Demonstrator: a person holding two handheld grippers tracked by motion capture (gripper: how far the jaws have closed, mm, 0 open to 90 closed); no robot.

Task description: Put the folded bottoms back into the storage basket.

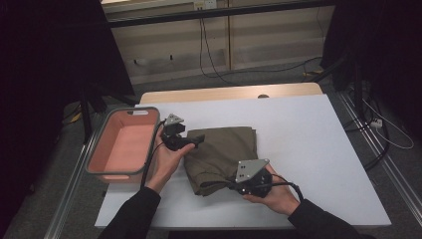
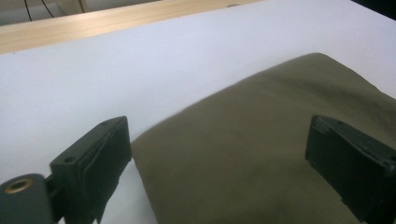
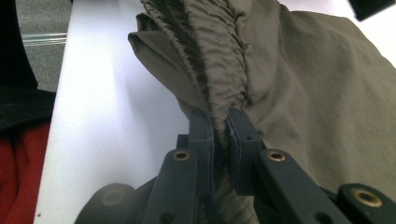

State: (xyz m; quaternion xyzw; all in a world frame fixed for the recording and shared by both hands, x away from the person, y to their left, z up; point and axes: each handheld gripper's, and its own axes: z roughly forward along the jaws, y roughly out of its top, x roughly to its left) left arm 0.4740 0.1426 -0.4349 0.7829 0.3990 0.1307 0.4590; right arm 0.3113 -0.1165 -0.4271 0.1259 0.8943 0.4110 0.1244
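I hold two grippers over one white table (image 1: 308, 149). On it lies one folded olive-green garment (image 1: 221, 154), near the middle and a little toward my side, and one pink plastic basket (image 1: 107, 172) with a grey rim, at the table's left edge.

My right gripper (image 1: 230, 185) is clamped on the garment's near edge. In the right gripper view (image 3: 219, 126) its two black jaws pinch a gathered, elastic-looking band of the cloth, which bunches up in ridges between them. The rest of the cloth spreads away to the right, flat on the table.

My left gripper (image 1: 199, 140) sits at the garment's far left corner, just beside the basket. In the left gripper view (image 2: 217, 158) its two jaws stand wide apart, one on each side of the cloth's corner. I cannot tell whether the jaws touch the fabric; nothing is pinched between them.

The high view is dim. My right hand and the grey plate hide the right jaws there, and the garment's kind is hard to make out. My forearms, in dark sleeves, are cut off at the bottom edge. The basket's inside looks bare as far as I can see.
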